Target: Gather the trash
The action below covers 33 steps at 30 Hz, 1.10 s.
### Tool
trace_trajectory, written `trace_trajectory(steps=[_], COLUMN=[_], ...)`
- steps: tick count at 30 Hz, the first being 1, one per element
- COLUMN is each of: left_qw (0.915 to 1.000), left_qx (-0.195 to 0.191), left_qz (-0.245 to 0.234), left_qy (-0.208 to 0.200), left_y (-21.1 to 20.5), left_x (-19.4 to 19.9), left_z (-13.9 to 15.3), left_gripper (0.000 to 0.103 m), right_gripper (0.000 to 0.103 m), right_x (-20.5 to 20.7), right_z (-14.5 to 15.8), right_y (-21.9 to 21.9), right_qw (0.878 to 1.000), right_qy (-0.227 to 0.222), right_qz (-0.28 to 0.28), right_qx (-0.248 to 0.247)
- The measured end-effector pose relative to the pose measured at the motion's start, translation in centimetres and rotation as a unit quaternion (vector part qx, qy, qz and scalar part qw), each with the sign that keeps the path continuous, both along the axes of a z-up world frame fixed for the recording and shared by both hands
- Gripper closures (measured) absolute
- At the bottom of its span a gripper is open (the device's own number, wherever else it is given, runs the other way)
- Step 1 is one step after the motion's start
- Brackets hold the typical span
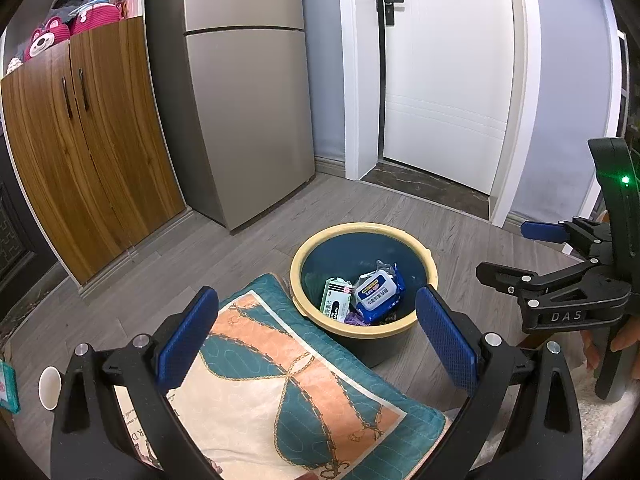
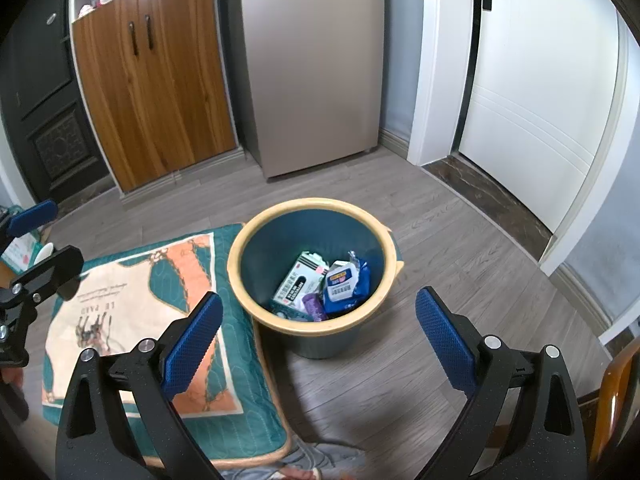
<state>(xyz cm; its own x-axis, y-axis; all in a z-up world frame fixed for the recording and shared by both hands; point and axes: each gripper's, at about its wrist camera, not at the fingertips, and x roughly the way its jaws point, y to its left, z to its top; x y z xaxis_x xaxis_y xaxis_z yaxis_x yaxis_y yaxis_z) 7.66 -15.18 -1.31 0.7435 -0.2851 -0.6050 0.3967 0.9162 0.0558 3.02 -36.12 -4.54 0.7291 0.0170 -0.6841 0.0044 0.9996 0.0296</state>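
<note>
We hold both tongs spread wide and empty, the left tongs (image 1: 316,340) over a patterned cushion (image 1: 288,384) and the right tongs (image 2: 320,340) above the floor. Just beyond stands an upright bin (image 2: 240,264), touching the cushion, holding a blue wipes pack (image 2: 346,282) beside a green-white box (image 2: 298,280) whose long axis leans against the wall. Farther off stand a fridge (image 2: 312,76) and a white door (image 2: 540,100).

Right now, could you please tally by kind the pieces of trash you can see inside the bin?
Wet-wipe packs, blue: 1
Green-and-white boxes: 1
Purple items: 1
Total: 3 visible in the bin; anything beneath them is hidden.
</note>
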Motion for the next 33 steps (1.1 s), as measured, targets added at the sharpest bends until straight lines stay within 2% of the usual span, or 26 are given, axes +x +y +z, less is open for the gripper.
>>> trace_trajectory(steps=[33], left_qw=[0.9999], left_qx=[0.012], left_qz=[-0.006], left_qy=[0.0], left_y=[-0.55], left_x=[-0.13], left_z=[-0.6], left_gripper=[0.006], right_gripper=[0.007], right_x=[-0.12], right_z=[-0.17], right_y=[0.08], right_qw=[1.0], right_qy=[0.001], right_qz=[-0.002], right_qx=[0.005])
